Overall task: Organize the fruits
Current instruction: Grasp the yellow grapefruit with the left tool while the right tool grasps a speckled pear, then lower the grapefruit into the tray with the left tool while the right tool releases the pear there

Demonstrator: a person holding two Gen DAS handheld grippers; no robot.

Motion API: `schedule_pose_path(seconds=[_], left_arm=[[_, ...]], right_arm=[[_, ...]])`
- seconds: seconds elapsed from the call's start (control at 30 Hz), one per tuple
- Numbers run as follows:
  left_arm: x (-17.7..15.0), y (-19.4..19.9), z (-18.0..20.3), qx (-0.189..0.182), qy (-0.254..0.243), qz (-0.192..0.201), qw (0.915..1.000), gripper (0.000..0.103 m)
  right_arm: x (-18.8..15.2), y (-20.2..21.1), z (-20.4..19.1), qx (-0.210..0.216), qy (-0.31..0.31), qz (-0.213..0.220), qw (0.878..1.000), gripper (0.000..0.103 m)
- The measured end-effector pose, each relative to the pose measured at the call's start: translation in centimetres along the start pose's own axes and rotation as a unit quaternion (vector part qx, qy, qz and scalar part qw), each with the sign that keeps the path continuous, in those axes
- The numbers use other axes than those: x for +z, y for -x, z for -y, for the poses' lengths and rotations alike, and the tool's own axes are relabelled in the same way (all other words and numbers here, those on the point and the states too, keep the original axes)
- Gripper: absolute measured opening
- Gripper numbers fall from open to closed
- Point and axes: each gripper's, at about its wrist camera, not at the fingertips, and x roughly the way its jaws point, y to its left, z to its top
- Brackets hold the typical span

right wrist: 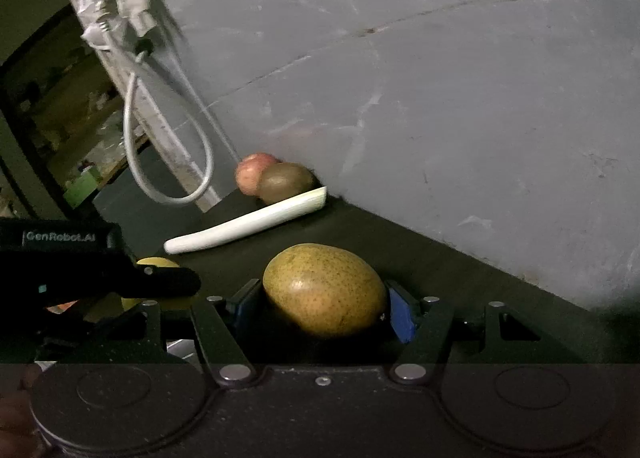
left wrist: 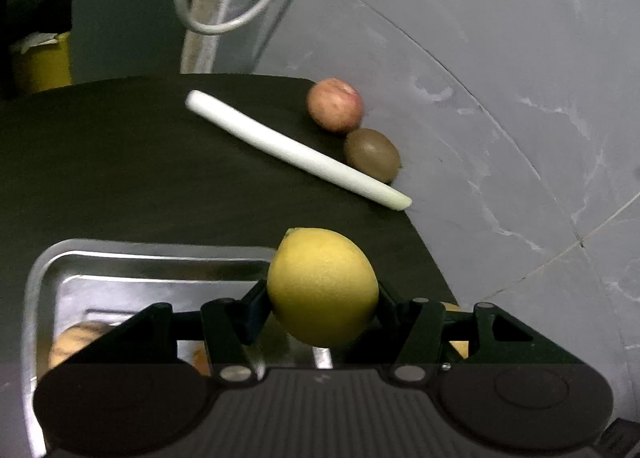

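We see a plain yellow lemon (left wrist: pixel 322 287) and a yellow-green mango (right wrist: pixel 325 290) speckled with dark dots. We note a pink-red apple (left wrist: pixel 335 104), brown kiwi (left wrist: pixel 373 155), white leek stalk (left wrist: pixel 296 150) and dark desk (left wrist: pixel 120 162).

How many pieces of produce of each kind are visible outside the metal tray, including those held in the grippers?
Lemon: 1
Mango: 1
Apple: 1
Kiwi: 1
Leek stalk: 1
Total: 5

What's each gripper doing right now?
Left gripper: shut on the lemon, above the metal tray.
Right gripper: shut on the mango.
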Motion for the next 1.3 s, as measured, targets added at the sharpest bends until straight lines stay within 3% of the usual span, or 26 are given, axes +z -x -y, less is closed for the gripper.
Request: schedule_pose_path(seconds=[0.37,0.7,0.97,1.3], left_arm=[[-1.3,3.0,-3.0,0.006,0.025,0.019,0.9995,0.061],[-4.4,7.8,-5.4,0.009,0.043,0.048,0.9979,0.061],[-8.0,10.3,-6.5,0.01,0.052,0.037,0.9979,0.061],[-10.9,10.7,-8.3,0.032,0.082,0.024,0.9958,0.061]], right_arm=[[-0.8,2.5,-2.4,0.062,0.035,-0.013,0.997,0.066],[-2.5,6.7,-3.6,0.123,0.088,-0.054,0.987,0.067],[-4.5,8.6,-3.9,0.137,0.113,-0.085,0.98,0.066],[-6.5,8.8,-5.0,0.137,0.16,-0.106,0.972,0.066]])
